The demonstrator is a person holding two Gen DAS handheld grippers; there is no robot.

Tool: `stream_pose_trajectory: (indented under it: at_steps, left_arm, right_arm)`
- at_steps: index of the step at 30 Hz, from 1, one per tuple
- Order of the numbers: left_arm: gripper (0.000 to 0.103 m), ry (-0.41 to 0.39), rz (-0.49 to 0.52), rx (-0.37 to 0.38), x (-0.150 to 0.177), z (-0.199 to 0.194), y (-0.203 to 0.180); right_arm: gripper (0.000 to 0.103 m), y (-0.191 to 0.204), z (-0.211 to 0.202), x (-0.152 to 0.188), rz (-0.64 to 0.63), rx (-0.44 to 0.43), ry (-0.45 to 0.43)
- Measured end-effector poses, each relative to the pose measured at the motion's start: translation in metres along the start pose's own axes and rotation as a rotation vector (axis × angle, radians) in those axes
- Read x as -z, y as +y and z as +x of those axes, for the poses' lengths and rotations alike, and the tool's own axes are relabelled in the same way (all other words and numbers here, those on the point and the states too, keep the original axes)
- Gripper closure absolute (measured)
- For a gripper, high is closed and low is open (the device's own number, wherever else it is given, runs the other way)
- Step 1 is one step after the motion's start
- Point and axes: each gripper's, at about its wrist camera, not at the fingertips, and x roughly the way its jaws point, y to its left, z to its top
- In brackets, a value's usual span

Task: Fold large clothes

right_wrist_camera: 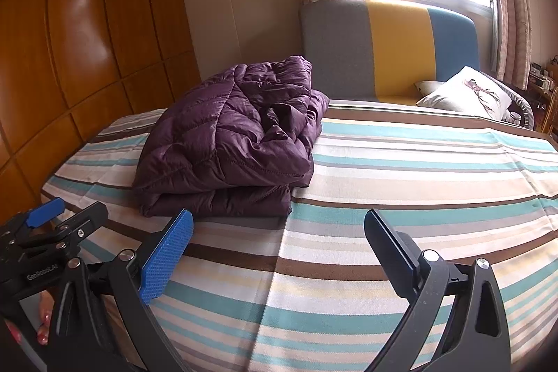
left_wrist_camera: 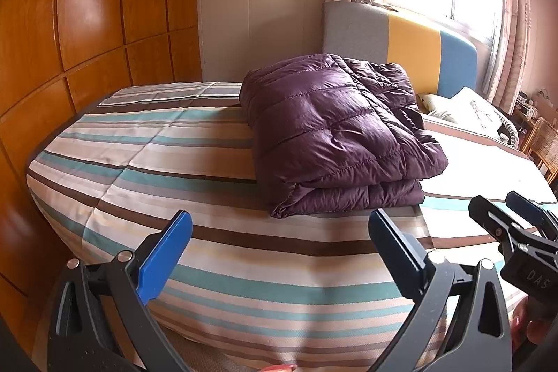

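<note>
Purple folded jacket point(left_wrist_camera: 334, 131) lies near the striped bed's point(left_wrist_camera: 174, 169) edge; both claws point(left_wrist_camera: 279, 253) point(right_wrist_camera: 279, 253) gape empty.

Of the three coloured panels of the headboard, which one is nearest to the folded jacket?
The grey panel; the purple jacket lies just before it, while yellow and blue stand further toward the window.

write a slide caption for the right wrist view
Folded purple jacket on the striped bed, right gripper open before it.
</note>
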Motion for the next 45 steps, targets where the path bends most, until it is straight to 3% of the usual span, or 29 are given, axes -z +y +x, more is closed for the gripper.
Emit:
stream_pose_trajectory:
  at_steps: [45]
  left_arm:
    - [0.002,-0.002,0.018,0.008,0.0033,-0.0017,-0.0042]
  right_arm:
    - [0.005,-0.0005,0.0008,0.0008,0.002,0.001,0.007]
